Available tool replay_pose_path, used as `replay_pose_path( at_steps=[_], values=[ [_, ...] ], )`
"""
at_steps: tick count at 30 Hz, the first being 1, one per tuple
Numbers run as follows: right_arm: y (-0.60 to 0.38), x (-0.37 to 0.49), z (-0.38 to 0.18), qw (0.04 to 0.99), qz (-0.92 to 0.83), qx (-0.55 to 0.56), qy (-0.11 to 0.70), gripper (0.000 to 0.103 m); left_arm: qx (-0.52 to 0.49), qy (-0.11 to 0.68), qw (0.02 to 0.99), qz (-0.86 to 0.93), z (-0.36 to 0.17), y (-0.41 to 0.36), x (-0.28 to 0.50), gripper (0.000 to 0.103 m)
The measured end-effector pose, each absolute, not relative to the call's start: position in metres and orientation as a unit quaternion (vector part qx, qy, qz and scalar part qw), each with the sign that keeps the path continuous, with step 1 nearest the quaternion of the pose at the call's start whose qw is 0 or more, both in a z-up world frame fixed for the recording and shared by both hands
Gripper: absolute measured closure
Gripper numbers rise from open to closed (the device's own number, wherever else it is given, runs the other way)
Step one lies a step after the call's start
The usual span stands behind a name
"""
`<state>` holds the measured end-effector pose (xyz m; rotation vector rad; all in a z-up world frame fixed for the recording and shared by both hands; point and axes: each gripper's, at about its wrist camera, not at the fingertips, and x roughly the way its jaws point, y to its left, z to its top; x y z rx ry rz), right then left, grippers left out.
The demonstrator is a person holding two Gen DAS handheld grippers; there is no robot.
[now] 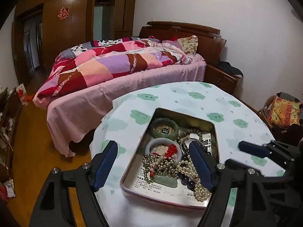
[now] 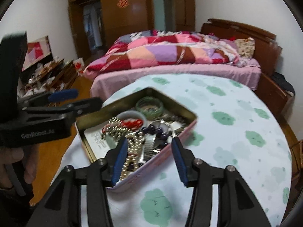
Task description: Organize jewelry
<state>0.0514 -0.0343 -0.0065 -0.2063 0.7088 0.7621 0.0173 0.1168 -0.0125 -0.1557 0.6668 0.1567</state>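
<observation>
1. The left gripper [image 1: 154, 167] is spread wide with nothing caught between its blue pads; the near left part of the tin [image 1: 215, 141] and its contents lies below the gap.
2. The right gripper [image 2: 149, 160] stands about half open and holds nothing. Its pads hang over the tin's near corner, one above the beads, the other just outside the pink wall.
3. The tin sits on a round table [image 1: 189, 98] under a cloth printed with green clouds, directly ahead of and below both grippers.
4. Inside, farthest from the left gripper, lies a green bangle [image 1: 164, 128]; nearer is a white bangle [image 1: 151, 144] with a red knotted tassel [image 1: 171, 150] across it.
5. Closest to the left gripper's pads are gold bead strands [image 1: 159, 163], a pale pearl necklace [image 1: 198, 188], dark purple beads [image 1: 184, 180] and a green jade pendant [image 1: 165, 182], tangled over printed paper.
6. Beyond the table stands a bed [image 1: 90, 102] with a patchwork quilt.
</observation>
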Motion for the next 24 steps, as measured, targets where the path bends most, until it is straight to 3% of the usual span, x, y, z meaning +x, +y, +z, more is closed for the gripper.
replay_pose_path(
  at_steps=[24],
  values=[
    [-0.054,0.045,0.016,0.887,0.344,-0.075,0.3,0.036,-0.055,0.315,0.944,0.076,0.003,0.103,0.006,0.025]
  ],
)
